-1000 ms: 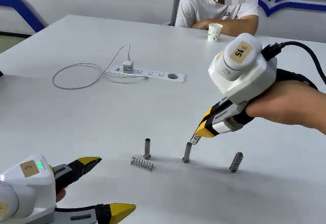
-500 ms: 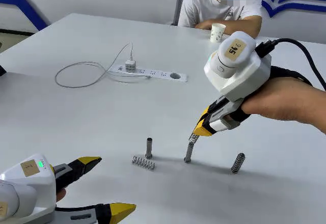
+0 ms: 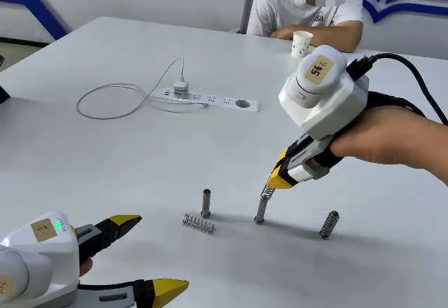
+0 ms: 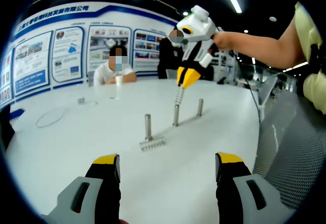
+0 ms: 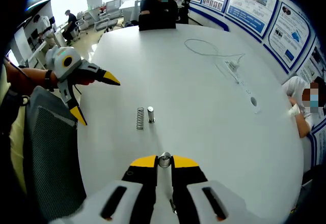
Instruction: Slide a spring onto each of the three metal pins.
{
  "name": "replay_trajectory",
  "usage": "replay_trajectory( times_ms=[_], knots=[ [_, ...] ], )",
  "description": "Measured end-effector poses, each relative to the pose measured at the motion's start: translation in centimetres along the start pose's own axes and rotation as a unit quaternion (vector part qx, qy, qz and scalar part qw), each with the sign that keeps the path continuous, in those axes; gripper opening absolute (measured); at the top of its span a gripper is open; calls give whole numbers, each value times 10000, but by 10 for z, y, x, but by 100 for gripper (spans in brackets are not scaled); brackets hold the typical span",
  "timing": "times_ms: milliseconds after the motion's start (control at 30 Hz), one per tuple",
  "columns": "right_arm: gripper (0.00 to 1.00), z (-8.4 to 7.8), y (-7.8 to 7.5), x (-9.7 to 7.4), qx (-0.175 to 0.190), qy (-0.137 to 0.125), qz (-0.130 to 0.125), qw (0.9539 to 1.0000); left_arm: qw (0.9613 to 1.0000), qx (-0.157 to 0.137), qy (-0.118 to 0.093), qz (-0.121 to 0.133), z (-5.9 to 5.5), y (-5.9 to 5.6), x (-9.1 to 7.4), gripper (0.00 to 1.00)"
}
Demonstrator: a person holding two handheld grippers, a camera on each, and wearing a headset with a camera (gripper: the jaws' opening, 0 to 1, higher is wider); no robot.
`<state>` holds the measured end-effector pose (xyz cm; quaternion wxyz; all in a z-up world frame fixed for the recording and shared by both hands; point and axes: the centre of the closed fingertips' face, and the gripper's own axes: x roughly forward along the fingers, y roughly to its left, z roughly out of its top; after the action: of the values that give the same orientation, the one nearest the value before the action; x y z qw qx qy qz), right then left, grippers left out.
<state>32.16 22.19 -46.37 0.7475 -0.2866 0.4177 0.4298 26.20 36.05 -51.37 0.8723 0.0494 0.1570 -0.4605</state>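
Lowered since a second ago, the spring (image 3: 267, 193) met the middle pin (image 3: 260, 213), with the right gripper (image 3: 274, 182) fingers clamped on it. The next move probably needed a straight downward slide. The left gripper (image 3: 159, 250) fingers stood apart.

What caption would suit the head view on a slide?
Right gripper holds a spring atop the middle pin; left gripper open nearby.
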Motion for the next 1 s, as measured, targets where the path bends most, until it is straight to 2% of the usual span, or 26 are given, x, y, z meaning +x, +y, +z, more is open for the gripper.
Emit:
replay_trajectory(
  times_ms=[1000],
  knots=[
    [12, -7, -3, 22, 145, 375, 223, 9989, 10000, 7, 10, 12, 1, -1, -2, 78]
  ],
)
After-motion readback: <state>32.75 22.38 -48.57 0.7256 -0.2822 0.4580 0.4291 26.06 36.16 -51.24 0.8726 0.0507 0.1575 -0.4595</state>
